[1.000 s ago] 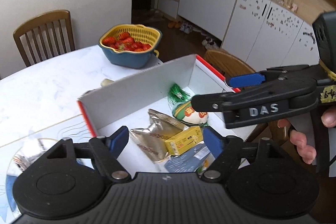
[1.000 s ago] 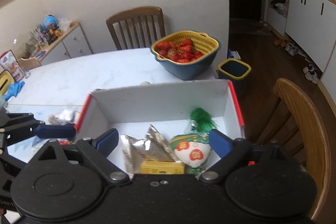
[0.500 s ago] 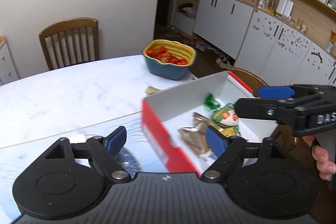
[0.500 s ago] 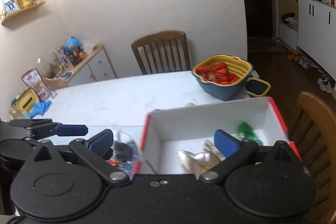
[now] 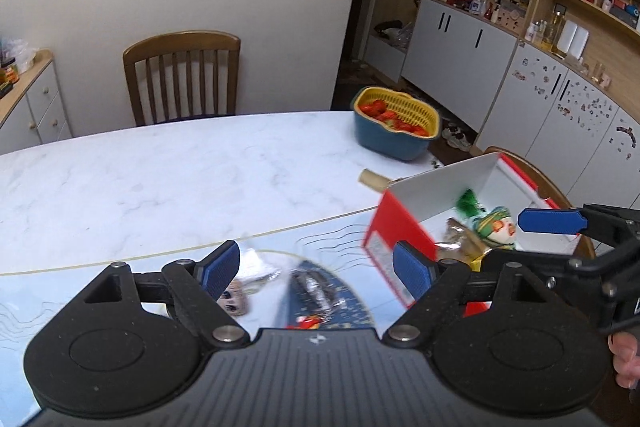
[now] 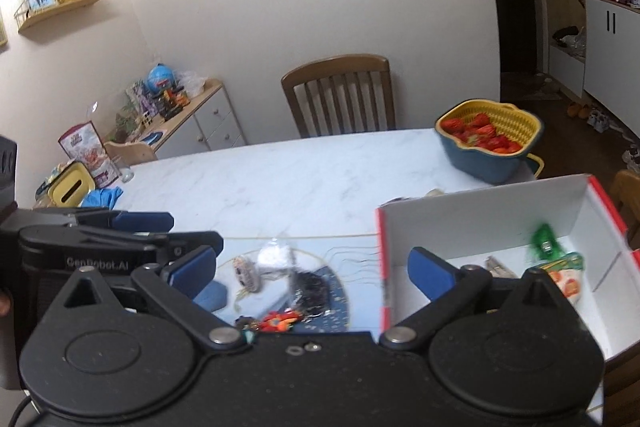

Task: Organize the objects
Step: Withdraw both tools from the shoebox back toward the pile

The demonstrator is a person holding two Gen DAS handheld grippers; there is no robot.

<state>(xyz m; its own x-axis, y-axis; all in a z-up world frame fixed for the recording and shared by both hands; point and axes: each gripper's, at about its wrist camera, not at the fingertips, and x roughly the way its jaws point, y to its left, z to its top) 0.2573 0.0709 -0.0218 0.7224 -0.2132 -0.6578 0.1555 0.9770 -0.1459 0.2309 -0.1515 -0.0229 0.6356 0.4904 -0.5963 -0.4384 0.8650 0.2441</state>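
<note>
A dining room with a pale wall, a wooden chair (image 5: 182,75) pushed in at the far side, and white cupboards off to my right frames the marble-topped table (image 5: 160,179) I'm working over. My left gripper (image 5: 316,265) and my right gripper (image 6: 312,267) both hang above the near edge with their blue pads spread wide and nothing between them; I judge both are free because the last items are already down and the next pick has not begun. Just beyond and below my left fingertips, on a blue patterned mat (image 6: 336,291), lie the loose things I take to be left for sorting: a small striped pouch (image 6: 246,273), a clear crinkly packet (image 6: 276,257), a dark foil wrapper (image 6: 310,289) and a red-orange toy (image 6: 280,321) closest to me; motion blur keeps me from naming them better. To the right of my right fingers sits the red-and-white box (image 6: 480,211), open-topped and set at the table's edge, presumably so either hand can drop into it. Inside I can see a green tinsel piece (image 6: 544,245), a round doll-like figure in green and orange (image 5: 494,229) and a silvery packet (image 5: 456,233), bunched toward the end nearest me. Well ahead of my fingers, near the far right corner, a yellow strainer nested in a blue bowl (image 6: 490,147) holds strawberries, apart from the clutter and probably not part of this sorting. A small beige object (image 5: 374,181) rests just behind the box.
</note>
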